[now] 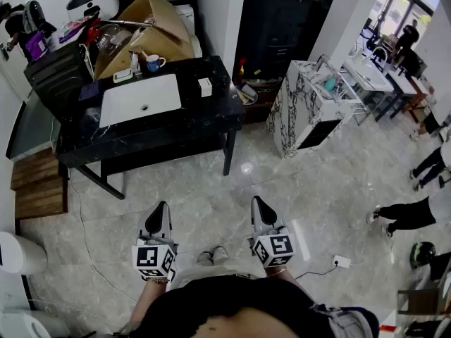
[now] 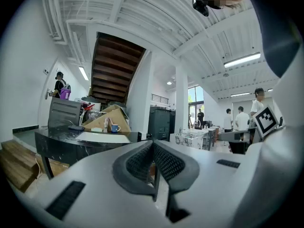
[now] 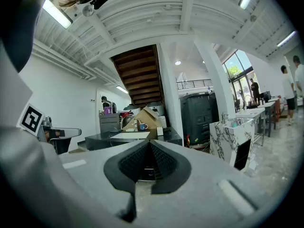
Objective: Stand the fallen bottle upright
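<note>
- Holding my left gripper (image 1: 160, 206) and right gripper (image 1: 259, 201) side by side over the pale stone floor (image 1: 232, 174), I have both pointing toward 12 o'clock, close to level.
- My left jaws are closed. The ribbed dark pads (image 2: 137, 163) meet at their tips and there is nothing between them.
- My right jaws are closed the same way, pads (image 3: 164, 163) tip to tip and gripping nothing.
- Each gripper carries a marker cube (image 1: 153, 259) printed with black-and-white squares, which is a pattern and not readable words.
- At 11 o'clock and well apart from both grippers stands a black table (image 1: 204, 122).
- On the table are a white basin (image 1: 141, 98), a cardboard box (image 1: 144, 27), a blue-and-white mug (image 1: 153, 63) and a small white box (image 1: 205, 86). Any print on them is too small to read.
- I cannot pick out the fallen bottle for certain from here.
- A small slim thing (image 1: 134, 62) stands at 9 o'clock of the mug, just beside it. It is too small to tell whether it is a bottle.
- At 1 o'clock sits a marble-patterned cabinet (image 1: 299, 111).
</note>
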